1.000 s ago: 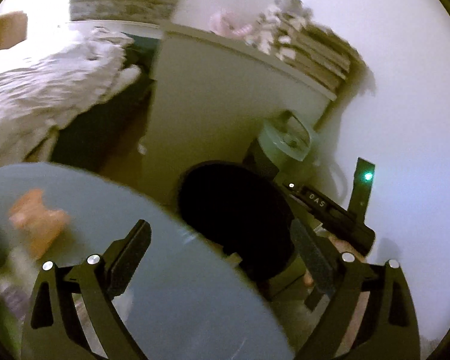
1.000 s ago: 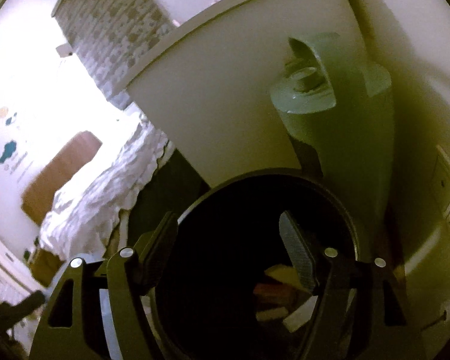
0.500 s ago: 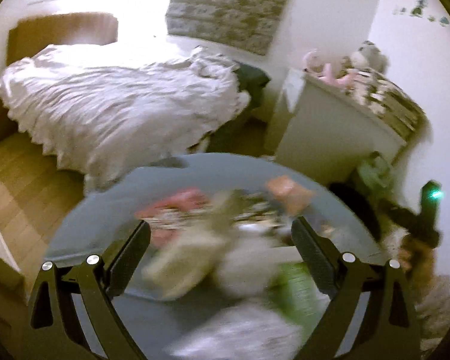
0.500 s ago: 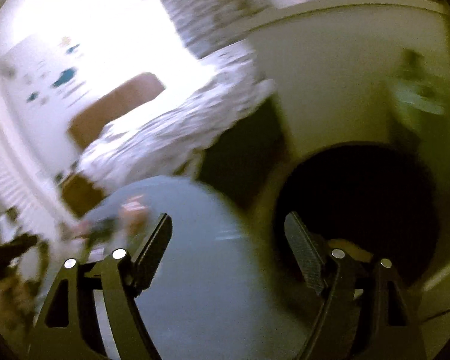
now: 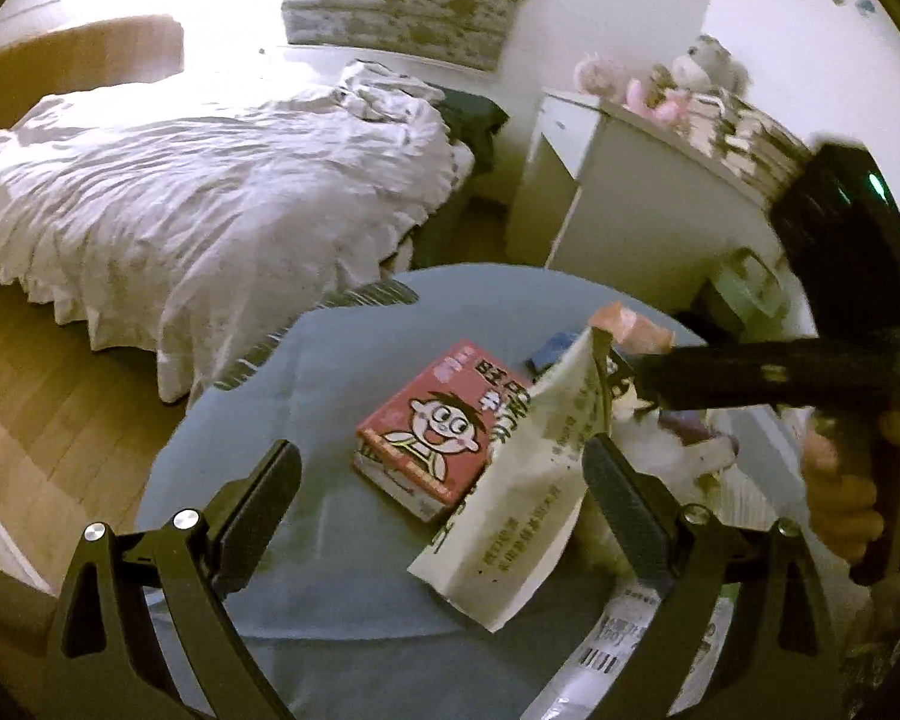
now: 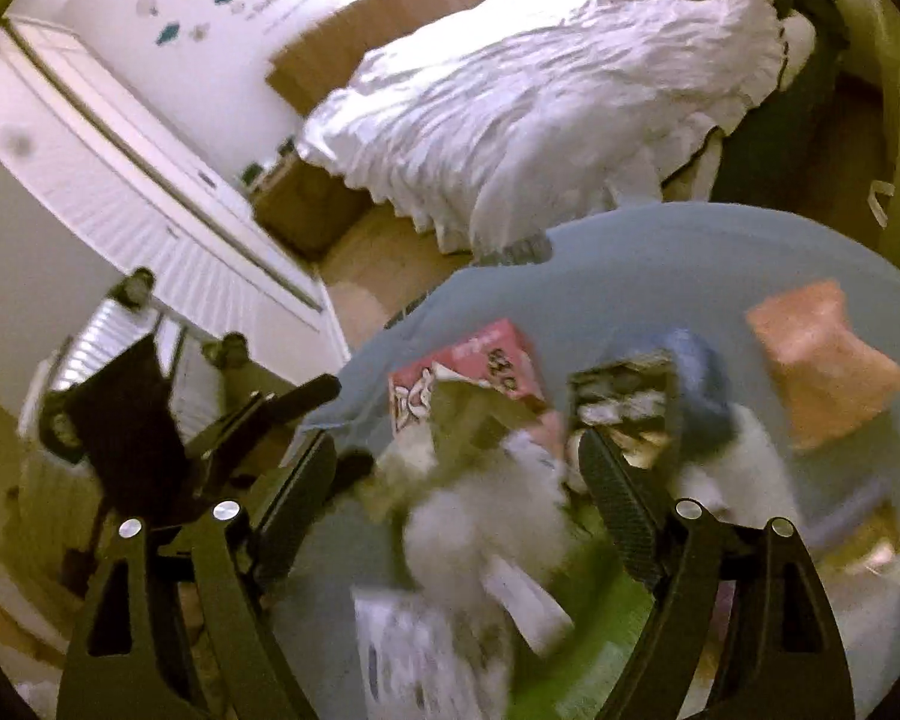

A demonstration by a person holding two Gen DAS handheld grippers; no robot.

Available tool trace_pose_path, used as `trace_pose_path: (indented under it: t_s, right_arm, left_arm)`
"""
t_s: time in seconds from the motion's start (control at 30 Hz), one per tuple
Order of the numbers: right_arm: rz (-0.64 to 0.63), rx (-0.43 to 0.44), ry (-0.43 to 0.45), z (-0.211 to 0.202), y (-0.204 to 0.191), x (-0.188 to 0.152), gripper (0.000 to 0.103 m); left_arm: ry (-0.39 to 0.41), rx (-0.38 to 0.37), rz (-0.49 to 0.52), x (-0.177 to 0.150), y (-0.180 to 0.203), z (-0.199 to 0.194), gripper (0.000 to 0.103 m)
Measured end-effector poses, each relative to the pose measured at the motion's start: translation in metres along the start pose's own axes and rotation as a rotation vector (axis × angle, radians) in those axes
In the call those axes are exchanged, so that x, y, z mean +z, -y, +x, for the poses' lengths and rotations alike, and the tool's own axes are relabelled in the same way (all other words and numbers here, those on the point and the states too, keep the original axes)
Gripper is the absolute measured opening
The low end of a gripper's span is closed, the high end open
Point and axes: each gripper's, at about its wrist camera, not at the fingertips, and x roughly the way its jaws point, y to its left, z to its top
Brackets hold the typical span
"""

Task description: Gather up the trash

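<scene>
Your left tongs [image 5: 438, 492] hang over the round blue worktop [image 5: 330, 570] with their jaws apart and nothing between them. Below them lies a red carton [image 5: 432, 426] with a cartoon face, and a pale printed pouch [image 5: 522, 492] leans across its right edge. Your right tongs [image 6: 456, 480] are also spread wide and hold nothing, hovering above the blurred trash pile [image 6: 486, 522] near the worktop's edge. In the right wrist view an orange packet [image 6: 822, 360] lies apart from the pile, toward the far right, and a blue wrapper [image 6: 702, 384] sits between them. The bed [image 5: 198, 192] stands beyond the worktop, a white cabinet [image 5: 630, 204] to its right.
</scene>
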Motion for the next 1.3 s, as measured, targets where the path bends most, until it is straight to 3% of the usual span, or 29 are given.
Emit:
trace_pose_path:
  t_s: [0.07,0.13,0.23,0.33,0.47,0.6,0.7,0.77,0.8,0.83,0.93,1.1,1.2,1.3]
  right_arm:
    - [0.036,-0.042,-0.029,0.02,-0.003,0.009,0.078]
    - [0.067,-0.073,-0.058,0.036,0.001,0.014,0.048]
    - [0.088,-0.055,-0.044,0.036,0.007,0.015,0.041]
    - [0.093,-0.016,0.037,0.016,0.015,0.009,0.04]
    - [0.116,-0.067,0.205,-0.035,0.027,0.004,0.04]
    - [0.14,-0.16,0.364,-0.088,0.044,-0.011,0.04]
    - [0.157,-0.177,0.425,-0.123,0.06,-0.026,0.04]
    - [0.156,-0.201,0.435,-0.139,0.07,-0.036,0.04]
    - [0.157,-0.206,0.436,-0.144,0.074,-0.042,0.04]
    - [0.16,-0.209,0.437,-0.147,0.077,-0.048,0.04]
    - [0.177,-0.207,0.43,-0.154,0.092,-0.062,0.04]
    - [0.215,-0.147,0.416,-0.152,0.109,-0.078,0.04]
    - [0.218,-0.11,0.429,-0.156,0.117,-0.08,0.04]
    - [0.222,-0.075,0.448,-0.162,0.126,-0.08,0.04]
  left_arm:
    - [-0.018,-0.011,0.018,-0.002,0.001,0.006,0.094]
    - [-0.028,-0.021,0.021,-0.005,0.001,0.009,0.094]
    - [-0.019,-0.027,0.014,-0.005,-0.005,0.006,0.094]
    - [0.004,-0.047,0.006,0.0,-0.014,0.001,0.094]
    - [0.009,-0.071,0.059,0.01,-0.011,0.003,0.094]
    - [-0.067,-0.033,0.205,0.018,0.006,0.027,0.094]
    - [-0.133,-0.021,0.243,0.019,0.008,0.046,0.094]
    - [-0.166,-0.019,0.212,0.02,0.002,0.057,0.089]
    - [-0.186,-0.02,0.195,0.02,-0.001,0.062,0.082]
    - [-0.21,-0.024,0.182,0.02,-0.003,0.067,0.069]
    - [-0.191,-0.02,0.134,0.022,-0.008,0.068,0.059]
    - [-0.134,-0.017,0.008,0.023,-0.018,0.055,0.056]
    - [-0.054,-0.015,-0.088,0.028,-0.021,0.032,0.056]
    - [0.026,-0.016,-0.123,0.039,-0.007,0.007,0.056]
